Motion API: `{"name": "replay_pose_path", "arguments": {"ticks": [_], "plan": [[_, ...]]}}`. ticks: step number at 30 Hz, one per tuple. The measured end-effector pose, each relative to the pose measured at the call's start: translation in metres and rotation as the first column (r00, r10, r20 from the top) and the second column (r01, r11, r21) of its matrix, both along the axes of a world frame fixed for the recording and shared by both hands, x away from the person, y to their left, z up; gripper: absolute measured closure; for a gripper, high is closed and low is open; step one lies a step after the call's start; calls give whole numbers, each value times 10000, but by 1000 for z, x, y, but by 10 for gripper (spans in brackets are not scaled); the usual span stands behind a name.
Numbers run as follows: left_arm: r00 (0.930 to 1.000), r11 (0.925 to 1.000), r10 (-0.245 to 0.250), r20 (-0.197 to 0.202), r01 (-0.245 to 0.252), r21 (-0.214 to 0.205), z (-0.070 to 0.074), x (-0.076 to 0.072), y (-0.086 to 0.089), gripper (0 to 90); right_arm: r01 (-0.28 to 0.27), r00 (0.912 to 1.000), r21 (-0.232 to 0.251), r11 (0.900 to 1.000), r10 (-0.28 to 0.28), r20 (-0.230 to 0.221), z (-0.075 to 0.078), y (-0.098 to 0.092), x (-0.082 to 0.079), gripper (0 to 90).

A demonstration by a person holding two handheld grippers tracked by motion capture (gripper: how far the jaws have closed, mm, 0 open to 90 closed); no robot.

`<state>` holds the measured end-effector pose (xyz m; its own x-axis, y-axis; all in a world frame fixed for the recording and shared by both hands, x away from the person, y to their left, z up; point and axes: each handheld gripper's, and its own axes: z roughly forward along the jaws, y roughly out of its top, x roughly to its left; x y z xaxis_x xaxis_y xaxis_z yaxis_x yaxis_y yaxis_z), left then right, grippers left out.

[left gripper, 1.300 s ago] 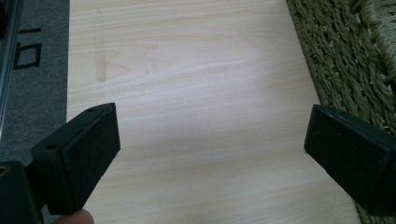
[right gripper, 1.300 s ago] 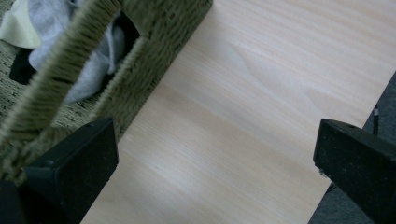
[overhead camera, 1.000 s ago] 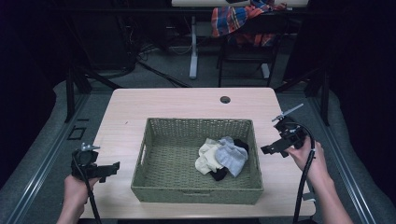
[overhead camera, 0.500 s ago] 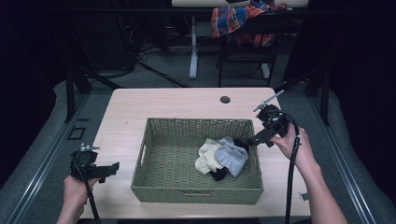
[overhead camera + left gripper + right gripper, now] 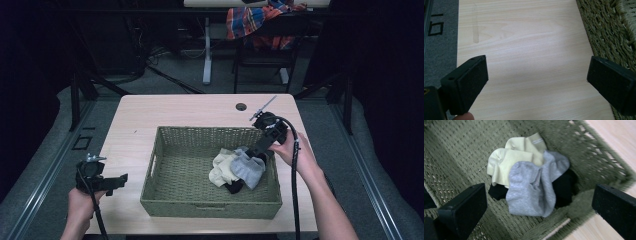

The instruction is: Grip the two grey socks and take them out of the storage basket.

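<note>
The right gripper (image 5: 260,146) hangs over the right rim of the woven basket (image 5: 165,200), tilted down into it, and in the right gripper view its jaws stand wide apart with nothing between them. Just in front of them lies a small pile of socks: a grey sock (image 5: 534,187) on top, a pale yellow sock (image 5: 509,160) behind it, and a black sock (image 5: 562,187) mostly under both. The pile sits in the right part of the basket, near the wall. The step seems to be a reach for the grey sock. To do it well, I think the jaws should come down over one raised fold of the grey cloth only, away from the wicker wall, so the black one is not caught too. The left gripper (image 5: 107,181) rests low over the bare table (image 5: 529,45) left of the basket, jaws also spread and empty.
</note>
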<state>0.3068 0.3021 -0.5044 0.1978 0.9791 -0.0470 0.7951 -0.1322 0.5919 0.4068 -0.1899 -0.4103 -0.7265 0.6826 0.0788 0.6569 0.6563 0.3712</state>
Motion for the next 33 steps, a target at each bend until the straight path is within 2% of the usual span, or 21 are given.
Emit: {"name": "replay_pose_path", "arguments": {"ticks": [1,3,6,8,12,14,16,19,24,27,30,33], "plan": [[10000,10000,0,4,0,-7,0,0,0,35,-81,10000,-119,9999,81,-12,-2,4,-1,5],[10000,10000,-10,-23,10,-17,0,0,0,35,-263,9996,-176,9995,262,-55,-7,10,-2,96],[10000,10000,-15,32,15,-16,1,0,0,35,-427,9990,-516,9978,418,-186,-13,16,-3,142],[10000,10000,-35,32,35,-20,1,0,-1,35,-374,9991,-688,9969,360,-212,-19,18,-5,165],[10000,10000,-52,9,52,-47,1,1,-2,35,-342,9990,-994,9945,312,-310,-26,20,-7,282],[10000,10000,-58,30,58,-48,1,1,-2,35,-491,9980,-1276,9906,434,-468,-29,20,-7,376],[10000,10000,-97,25,97,-23,1,1,-2,35,-527,9966,-1232,9910,444,-693,-35,20,-7,409],[9999,9999,-123,30,123,-23,1,1,-3,35,-447,9961,-1623,9857,316,-826,-41,20,-4,465],[9999,10000,-96,32,96,-15,0,1,-2,35,-366,9957,-1846,9821,201,-904,-47,23,-2,513],[9999,9999,-119,33,119,-5,1,1,-3,35,-541,9949,-2020,9779,355,-944,-51,26,-2,559],[9999,9999,-127,39,127,-8,1,1,-3,35,-618,9943,-2332,9705,396,-988,-54,30,-2,577],[9999,9999,-123,26,123,-5,1,1,-3,35,-538,9943,-2425,9687,297,-1021,-57,31,-1,573]]}}
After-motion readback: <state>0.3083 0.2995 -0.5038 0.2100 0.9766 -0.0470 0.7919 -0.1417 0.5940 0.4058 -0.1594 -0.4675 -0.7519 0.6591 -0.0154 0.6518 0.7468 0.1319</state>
